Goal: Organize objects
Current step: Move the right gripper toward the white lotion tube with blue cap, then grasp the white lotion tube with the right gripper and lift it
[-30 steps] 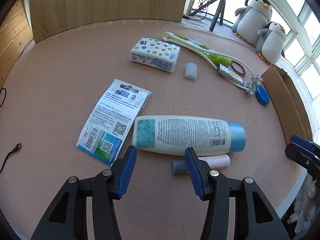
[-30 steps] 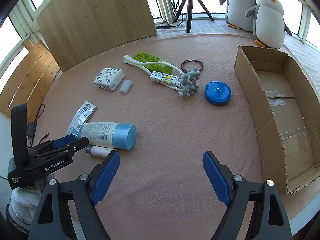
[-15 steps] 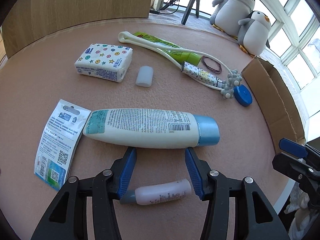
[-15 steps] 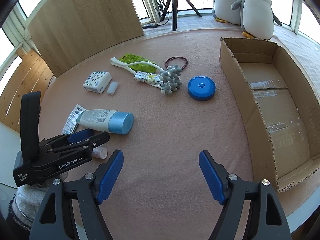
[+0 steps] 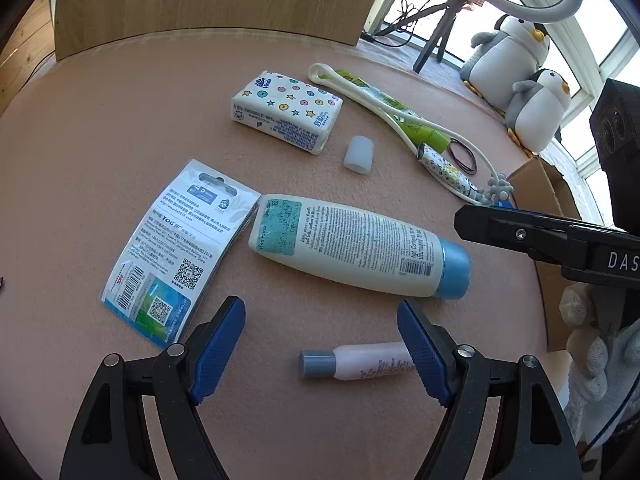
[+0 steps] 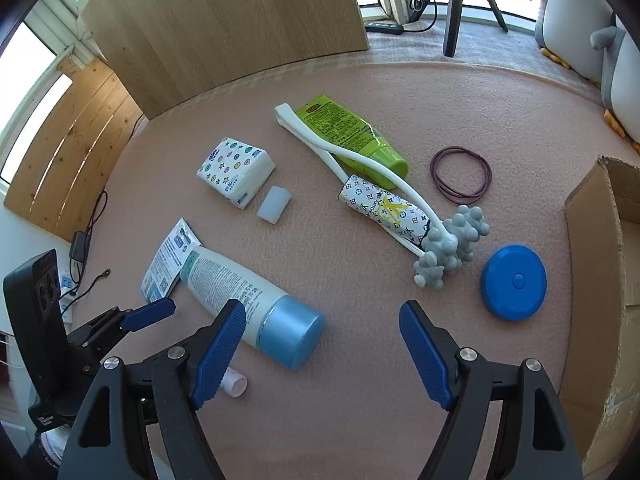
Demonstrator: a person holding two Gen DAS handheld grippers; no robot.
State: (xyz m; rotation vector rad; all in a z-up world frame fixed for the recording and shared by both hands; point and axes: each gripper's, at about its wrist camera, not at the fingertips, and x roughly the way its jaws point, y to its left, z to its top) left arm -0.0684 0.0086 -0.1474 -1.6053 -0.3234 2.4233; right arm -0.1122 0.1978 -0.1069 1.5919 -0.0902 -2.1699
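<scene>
Pink-felted table [image 5: 100, 128] now carries the small pink bottle [image 5: 360, 362], freed between the left gripper [image 5: 322, 350]'s opening jaws beside the lotion bottle [image 5: 360, 250], while the right gripper [image 6: 322, 350] hovers apart, empty, box still unfilled.

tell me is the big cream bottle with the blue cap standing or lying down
Lying down: the bottle rests on its side on the table, cap on.
</scene>
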